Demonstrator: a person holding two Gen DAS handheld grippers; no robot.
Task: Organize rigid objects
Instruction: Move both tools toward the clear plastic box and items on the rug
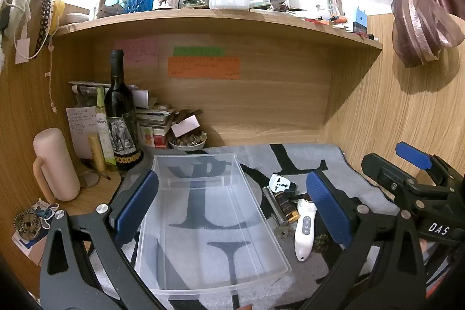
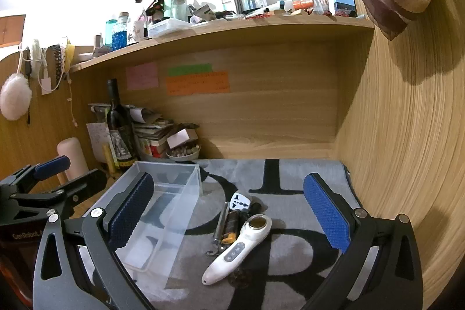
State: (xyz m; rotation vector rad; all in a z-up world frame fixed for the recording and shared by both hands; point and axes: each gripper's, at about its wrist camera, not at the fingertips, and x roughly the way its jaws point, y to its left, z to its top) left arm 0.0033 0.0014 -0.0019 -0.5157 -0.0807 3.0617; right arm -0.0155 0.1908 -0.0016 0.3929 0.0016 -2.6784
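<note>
A clear plastic bin [image 1: 209,222] lies empty on a grey mat with black letters; it also shows in the right wrist view [image 2: 162,211]. Right of it lies a small pile: a white handheld device [image 2: 238,246], a white plug adapter [image 2: 239,202], a dark tube with a yellow end [image 2: 231,228] and a metal tool [image 2: 219,225]. The device also shows in the left wrist view [image 1: 303,228]. My left gripper [image 1: 232,208] is open above the bin. My right gripper [image 2: 229,222] is open above the pile, holding nothing.
A wine bottle [image 1: 120,112], a pink tumbler [image 1: 55,164], stacked papers and a bowl [image 1: 187,143] crowd the back left corner. A shelf [image 1: 218,19] full of bottles runs overhead. Wooden walls close the back and right. A pinecone [image 1: 321,241] lies by the device.
</note>
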